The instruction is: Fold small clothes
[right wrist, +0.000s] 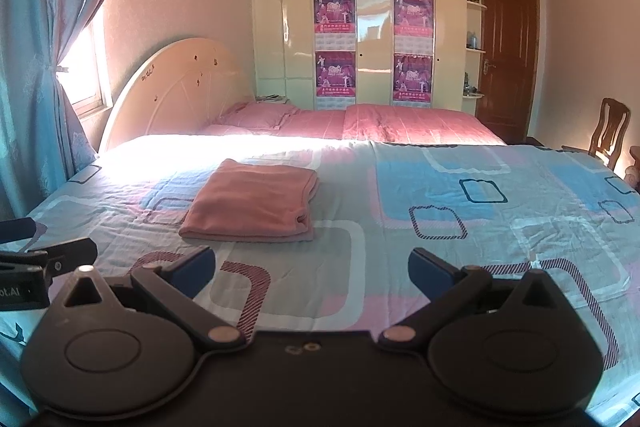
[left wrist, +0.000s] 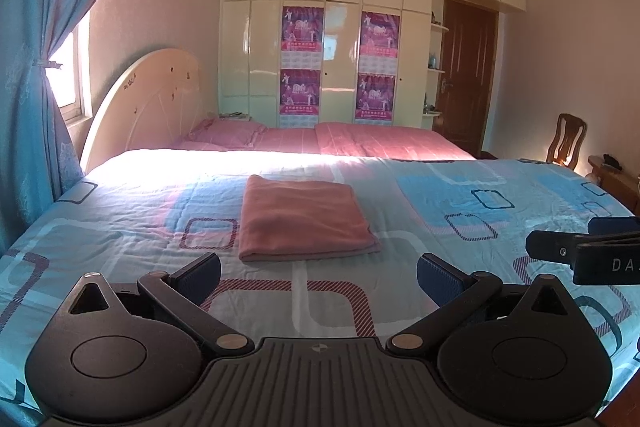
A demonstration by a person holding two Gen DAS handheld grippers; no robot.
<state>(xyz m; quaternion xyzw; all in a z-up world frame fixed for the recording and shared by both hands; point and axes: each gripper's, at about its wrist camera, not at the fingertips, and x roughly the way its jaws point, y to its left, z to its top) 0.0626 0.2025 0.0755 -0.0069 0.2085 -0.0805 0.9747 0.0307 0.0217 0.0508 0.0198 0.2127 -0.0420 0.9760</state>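
Right wrist: cloth's (right wrist: 252, 201) layered fold edge.

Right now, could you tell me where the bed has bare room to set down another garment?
The sheet is bare right of the folded pink cloth, out to the bed's right edge by the chair. A bare strip also lies between the cloth and both open grippers, left and right. Left of the cloth, a narrower patch runs to the curtain.
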